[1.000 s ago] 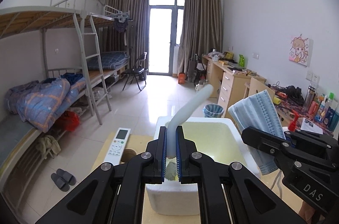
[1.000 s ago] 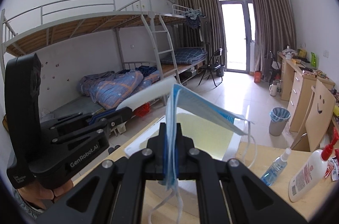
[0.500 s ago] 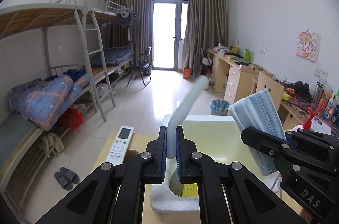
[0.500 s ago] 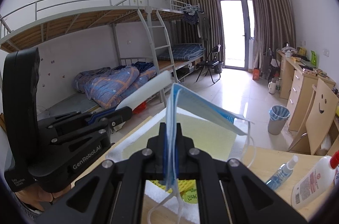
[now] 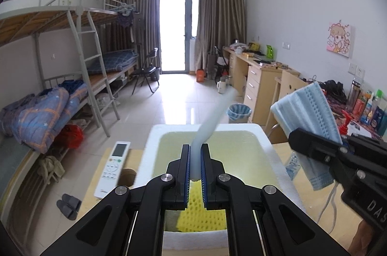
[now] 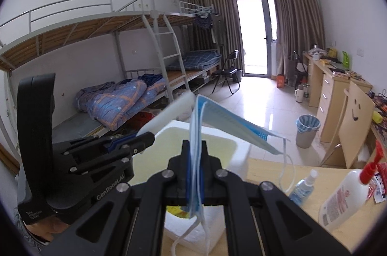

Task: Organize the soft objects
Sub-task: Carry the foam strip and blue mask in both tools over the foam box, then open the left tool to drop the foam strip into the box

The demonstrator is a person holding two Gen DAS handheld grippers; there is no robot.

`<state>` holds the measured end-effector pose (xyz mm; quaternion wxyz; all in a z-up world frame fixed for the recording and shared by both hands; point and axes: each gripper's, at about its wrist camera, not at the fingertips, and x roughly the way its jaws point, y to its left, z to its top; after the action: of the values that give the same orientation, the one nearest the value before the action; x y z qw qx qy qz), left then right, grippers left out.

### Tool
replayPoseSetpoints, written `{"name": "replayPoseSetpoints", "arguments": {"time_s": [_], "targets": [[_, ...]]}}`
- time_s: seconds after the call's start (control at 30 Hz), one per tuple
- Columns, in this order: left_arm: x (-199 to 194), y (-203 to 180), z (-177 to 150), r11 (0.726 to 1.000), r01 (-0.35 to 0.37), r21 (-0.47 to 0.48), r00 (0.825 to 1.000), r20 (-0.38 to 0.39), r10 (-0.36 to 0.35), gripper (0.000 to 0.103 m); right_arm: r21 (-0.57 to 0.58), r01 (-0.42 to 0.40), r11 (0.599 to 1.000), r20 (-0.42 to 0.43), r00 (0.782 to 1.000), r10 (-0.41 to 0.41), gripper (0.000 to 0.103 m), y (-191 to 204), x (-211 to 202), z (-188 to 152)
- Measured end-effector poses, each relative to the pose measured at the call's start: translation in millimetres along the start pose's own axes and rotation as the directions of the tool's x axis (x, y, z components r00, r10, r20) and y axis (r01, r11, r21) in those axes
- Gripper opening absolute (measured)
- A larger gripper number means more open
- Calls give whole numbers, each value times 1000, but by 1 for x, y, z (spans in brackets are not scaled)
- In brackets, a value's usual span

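My left gripper (image 5: 195, 160) is shut on a white foam strip (image 5: 212, 119) that sticks up and away over a white foam box (image 5: 273, 154). A yellow sponge (image 5: 200, 214) lies inside the box near its front wall. My right gripper (image 6: 195, 154) is shut on a blue face mask (image 6: 232, 121), held above the box (image 6: 241, 149); the mask's ear loops hang down. The right gripper and mask (image 5: 307, 110) show at the right in the left wrist view. The left gripper (image 6: 142, 138) and strip (image 6: 169, 114) show at the left in the right wrist view.
A white remote control (image 5: 112, 169) lies on the wooden table (image 5: 302, 202) left of the box. A small spray bottle (image 6: 302, 187) and a white pump bottle (image 6: 343, 198) stand on the table to the right. Bunk beds, desks and a bin stand beyond.
Both grippers have risen and drawn back a little over the box, so the yellow sponge inside now shows. Both grips are unchanged.
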<state>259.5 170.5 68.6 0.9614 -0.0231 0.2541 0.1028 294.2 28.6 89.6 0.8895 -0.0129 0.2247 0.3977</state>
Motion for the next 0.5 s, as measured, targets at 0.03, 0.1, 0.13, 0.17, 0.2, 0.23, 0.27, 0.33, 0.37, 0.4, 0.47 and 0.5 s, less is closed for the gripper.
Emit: {"name": "replayPoseSetpoints", "arguments": {"time_s": [0.03, 0.1, 0.13, 0.17, 0.2, 0.23, 0.27, 0.33, 0.37, 0.4, 0.47, 0.5], "targets": [[1, -2, -1, 1000, 2, 5, 1000, -4, -2, 8, 3, 3, 1000, 0, 1000, -3, 8, -2, -1, 0], [4, -2, -3, 1000, -2, 14, 1000, -15, 2, 8, 12, 4, 1000, 1, 1000, -4, 8, -3, 0, 2], [5, -3, -4, 1000, 1, 16, 1000, -19, -1, 8, 13, -1, 1000, -1, 1000, 1, 8, -2, 1, 2], [5, -2, -5, 1000, -1, 15, 1000, -19, 1, 8, 10, -3, 1000, -3, 1000, 3, 8, -1, 2, 3], [6, -2, -5, 1000, -5, 18, 1000, -21, 5, 8, 7, -5, 1000, -4, 1000, 5, 8, 0, 3, 2], [6, -1, -4, 1000, -5, 17, 1000, -20, 5, 8, 4, -5, 1000, -6, 1000, 5, 8, 4, 4, 2], [6, -1, -4, 1000, -8, 18, 1000, -20, 8, 8, 3, -6, 1000, -8, 1000, 6, 8, 5, 5, 2], [7, -3, -4, 1000, -11, 20, 1000, -22, 12, 8, 1, -8, 1000, -12, 1000, 8, 8, 7, 6, 1], [7, -3, -3, 1000, -13, 20, 1000, -23, 14, 8, 0, -9, 1000, -12, 1000, 9, 8, 6, 6, 1], [7, -3, -3, 1000, -15, 18, 1000, -24, 16, 8, -2, -9, 1000, -12, 1000, 9, 8, 7, 6, 1], [6, -1, -4, 1000, -19, 14, 999, -29, 20, 9, -1, -9, 1000, -12, 1000, 9, 8, 5, 6, 0], [7, -1, -4, 1000, -25, 11, 999, -31, 25, 9, -2, -8, 1000, -12, 1000, 8, 8, 5, 6, 0]]}}
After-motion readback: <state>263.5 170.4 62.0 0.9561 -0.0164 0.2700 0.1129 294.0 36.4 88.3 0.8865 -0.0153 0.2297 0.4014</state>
